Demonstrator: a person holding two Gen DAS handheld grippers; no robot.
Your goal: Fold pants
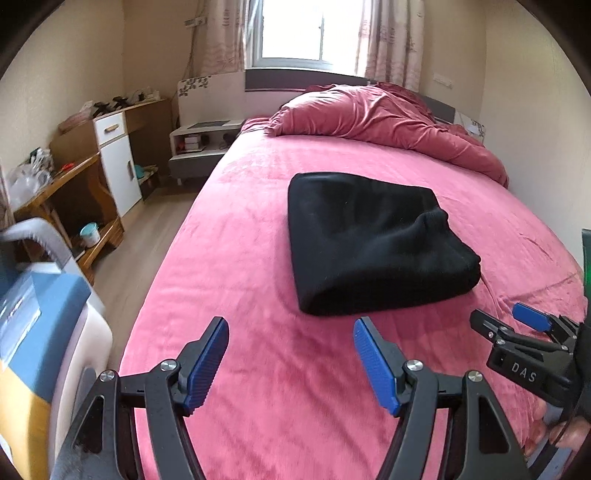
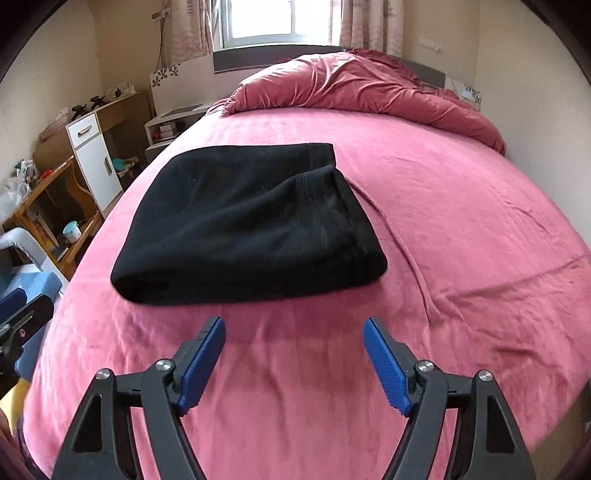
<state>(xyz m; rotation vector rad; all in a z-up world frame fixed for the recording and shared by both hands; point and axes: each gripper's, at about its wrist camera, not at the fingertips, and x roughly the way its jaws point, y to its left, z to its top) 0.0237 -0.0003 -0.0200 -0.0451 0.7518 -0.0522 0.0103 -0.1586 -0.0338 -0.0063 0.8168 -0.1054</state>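
- We are holding the left gripper [image 1: 291, 328] and right gripper [image 2: 294, 328] spread wide, empty, hovering above the bed's [image 2: 461, 221] near edge.
- The black pants [image 2: 243, 221] are lying folded mid-bed.

Pink bed [image 1: 258, 229]; crumpled duvet [image 1: 376, 118] at headboard; window [image 1: 306, 29]; wooden desk [image 1: 66, 177] leftward.

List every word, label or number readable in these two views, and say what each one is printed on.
"DAS": white letters on the black body of the right tool, seen from the left wrist view.

Blue box at the left edge of the left wrist view: pale markings on its face, too blurred to read.

Nothing readable on the folded black pants, the pink bed sheet, or the left tool.
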